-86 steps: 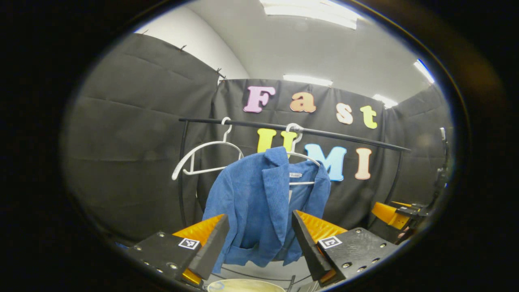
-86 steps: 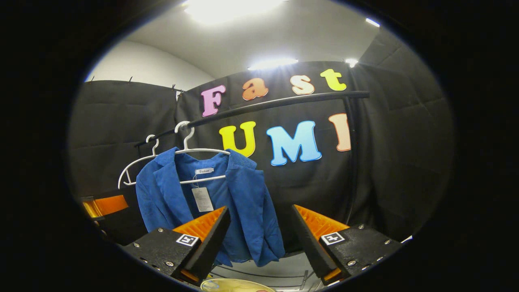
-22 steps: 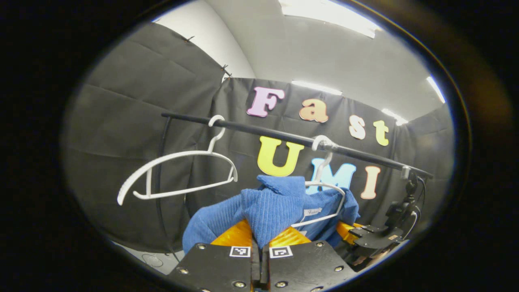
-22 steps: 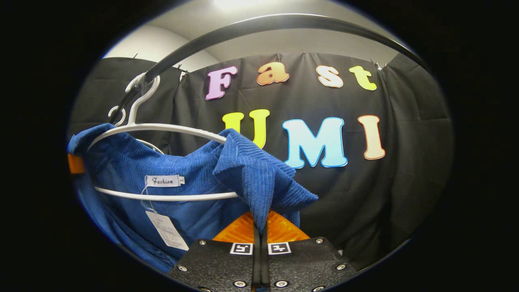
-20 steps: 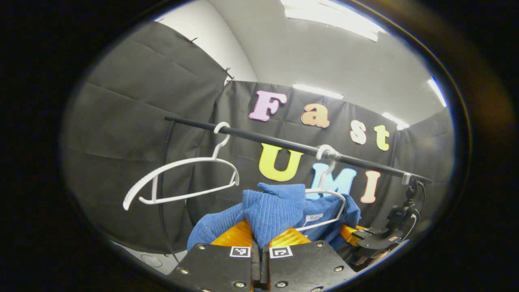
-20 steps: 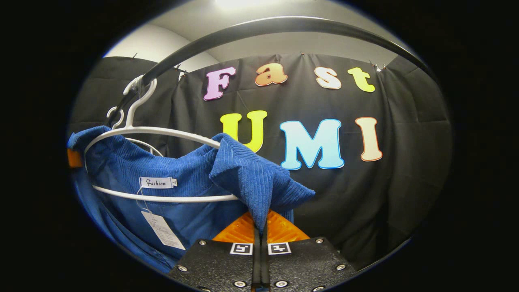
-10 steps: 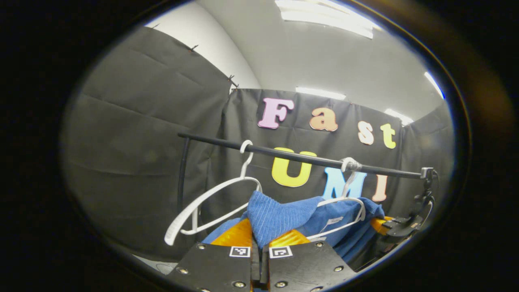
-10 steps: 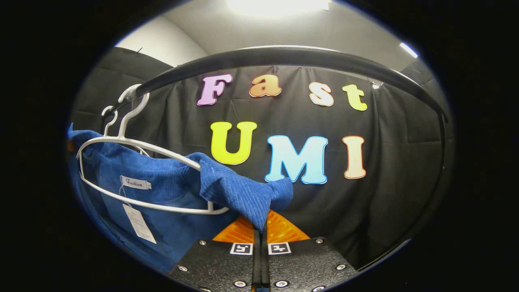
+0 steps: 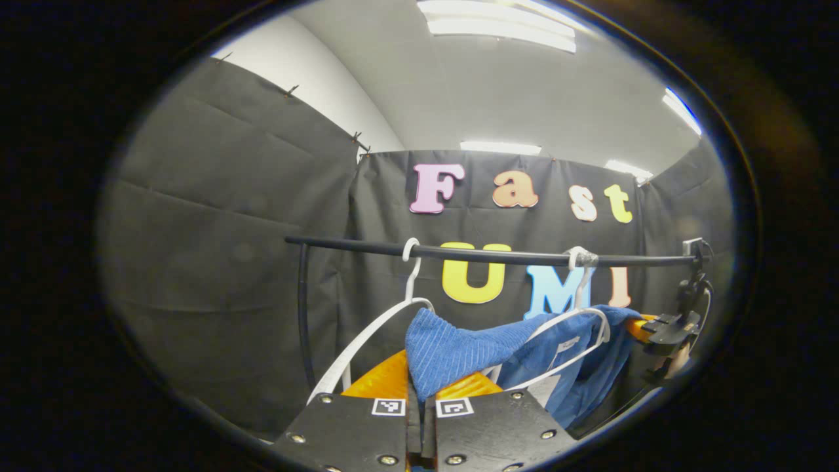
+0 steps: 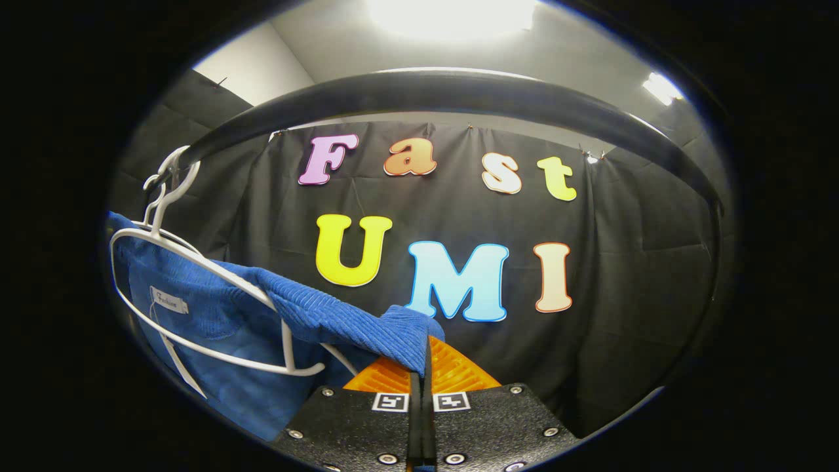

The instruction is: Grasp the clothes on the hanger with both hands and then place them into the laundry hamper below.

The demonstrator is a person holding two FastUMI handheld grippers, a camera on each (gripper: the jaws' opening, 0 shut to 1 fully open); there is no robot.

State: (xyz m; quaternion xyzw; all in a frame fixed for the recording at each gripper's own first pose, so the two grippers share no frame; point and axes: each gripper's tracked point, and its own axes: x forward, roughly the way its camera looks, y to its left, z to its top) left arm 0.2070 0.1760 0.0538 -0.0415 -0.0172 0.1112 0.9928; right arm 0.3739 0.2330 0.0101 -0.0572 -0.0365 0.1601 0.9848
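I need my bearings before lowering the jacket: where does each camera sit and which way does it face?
Left gripper view: rides the left hand-held gripper, below the rail, facing the wall; its fingers pinch the jacket; the right hand-held gripper shows far right.
Right gripper view: rides the right hand-held gripper, close under the rail; its fingers pinch the jacket.
Shared: jacket, hanger, rail.

Left gripper (image 9: 421,387) and right gripper (image 10: 423,370) both clamped closed
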